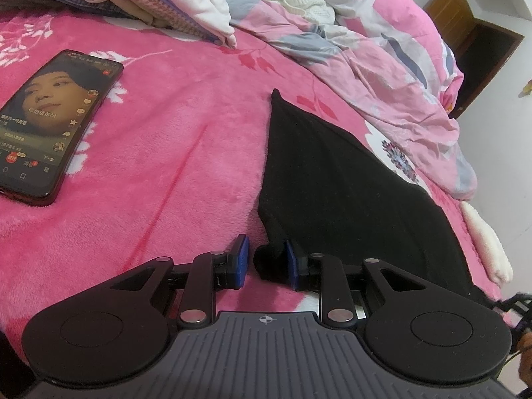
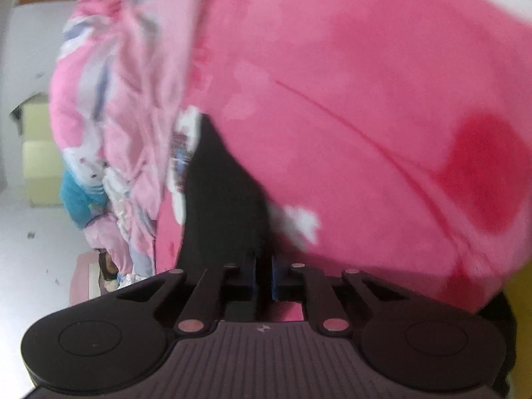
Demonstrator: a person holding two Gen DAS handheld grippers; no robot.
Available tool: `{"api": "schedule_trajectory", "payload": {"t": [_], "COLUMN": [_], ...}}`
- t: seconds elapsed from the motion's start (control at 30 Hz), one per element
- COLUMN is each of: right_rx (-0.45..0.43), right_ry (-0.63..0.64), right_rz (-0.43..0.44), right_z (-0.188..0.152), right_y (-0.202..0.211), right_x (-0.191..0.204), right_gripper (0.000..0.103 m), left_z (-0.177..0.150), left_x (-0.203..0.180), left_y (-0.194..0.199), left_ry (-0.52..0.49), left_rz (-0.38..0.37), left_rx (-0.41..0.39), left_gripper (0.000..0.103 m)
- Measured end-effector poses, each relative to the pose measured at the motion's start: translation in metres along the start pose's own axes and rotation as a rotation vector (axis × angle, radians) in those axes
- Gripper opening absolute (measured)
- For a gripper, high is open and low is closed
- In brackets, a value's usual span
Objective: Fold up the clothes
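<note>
1. The black garment (image 1: 335,193) lies flat on the pink bed cover, filling the centre right of the left wrist view, narrowing to a point toward the upper middle.
2. Its near corner is bunched at the bottom centre.
3. In the blurred right wrist view it (image 2: 219,206) shows as a dark strip at lower centre.

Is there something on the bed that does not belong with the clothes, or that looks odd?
Yes. A phone lies on the pink blanket with its screen lit, left of the black garment. It is not clothing and sits on the folding area, so it seems out of place.
</note>
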State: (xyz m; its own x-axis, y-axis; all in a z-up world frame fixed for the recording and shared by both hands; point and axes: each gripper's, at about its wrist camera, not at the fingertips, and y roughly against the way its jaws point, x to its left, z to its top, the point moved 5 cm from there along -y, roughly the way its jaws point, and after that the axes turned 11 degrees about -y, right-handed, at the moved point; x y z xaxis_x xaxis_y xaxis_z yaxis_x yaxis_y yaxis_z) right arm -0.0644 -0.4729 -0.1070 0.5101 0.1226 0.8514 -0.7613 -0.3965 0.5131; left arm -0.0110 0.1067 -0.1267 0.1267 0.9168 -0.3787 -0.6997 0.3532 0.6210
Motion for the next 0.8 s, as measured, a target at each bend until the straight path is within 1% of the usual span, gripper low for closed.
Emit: {"api": "schedule_trajectory", "payload": {"t": [0.03,0.07,0.13,0.17,0.23,0.3,0.33,0.4,0.43,0.53,0.63,0.67,0.73,0.8], "right_rx": [-0.020,-0.044,-0.094,-0.108,-0.120,-0.109,-0.096,-0.091,-0.098,-0.120,-0.132,-0.129,-0.124,-0.114], "right_ry": [0.059,0.139,0.317,0.366,0.407,0.352,0.290,0.198,0.184,0.189,0.125,0.098,0.071,0.092], "right_rz": [0.018,0.017,-0.006,-0.023,-0.066,-0.067,-0.029,0.046,0.068,0.088,0.099,0.112,0.143,0.160], "right_z": [-0.002,-0.006,-0.014,-0.015,-0.013,-0.003,0.004,0.011,0.014,0.017,0.023,0.023,0.022,0.016], "right_y": [0.004,0.006,0.009,0.009,0.006,0.004,0.005,0.011,0.015,0.025,0.036,0.040,0.046,0.049], "right_x": [0.009,0.016,0.027,0.025,0.012,-0.009,-0.019,-0.026,-0.025,-0.018,-0.022,-0.025,-0.029,-0.028], "right_gripper": [0.007,0.007,0.007,0.007,0.007,0.007,0.007,0.007,0.007,0.007,0.012,0.016,0.017,0.017], "left_z": [0.000,0.000,-0.001,-0.001,-0.001,-0.001,-0.001,-0.001,-0.001,-0.001,0.000,0.002,0.006,0.012], "left_x": [0.000,0.000,-0.001,-0.001,-0.002,-0.002,-0.002,-0.002,-0.002,-0.002,-0.002,-0.002,-0.005,-0.013], "left_y": [0.000,0.000,0.000,0.000,0.001,0.001,0.001,0.001,0.000,0.000,0.001,0.003,0.013,0.028], "left_ry": [-0.001,-0.001,-0.001,-0.001,0.000,-0.002,-0.002,0.000,0.002,0.003,-0.015,-0.027,-0.065,-0.132], "left_rz": [0.000,0.000,0.001,0.001,0.002,0.001,0.000,-0.002,-0.002,-0.002,0.002,0.010,0.046,0.088], "left_rx": [0.000,0.001,0.001,0.001,0.000,0.000,0.001,0.002,0.003,0.003,0.007,0.005,-0.016,-0.060], "left_gripper": [0.024,0.024,0.024,0.024,0.024,0.024,0.024,0.024,0.024,0.024,0.024,0.024,0.025,0.025]}}
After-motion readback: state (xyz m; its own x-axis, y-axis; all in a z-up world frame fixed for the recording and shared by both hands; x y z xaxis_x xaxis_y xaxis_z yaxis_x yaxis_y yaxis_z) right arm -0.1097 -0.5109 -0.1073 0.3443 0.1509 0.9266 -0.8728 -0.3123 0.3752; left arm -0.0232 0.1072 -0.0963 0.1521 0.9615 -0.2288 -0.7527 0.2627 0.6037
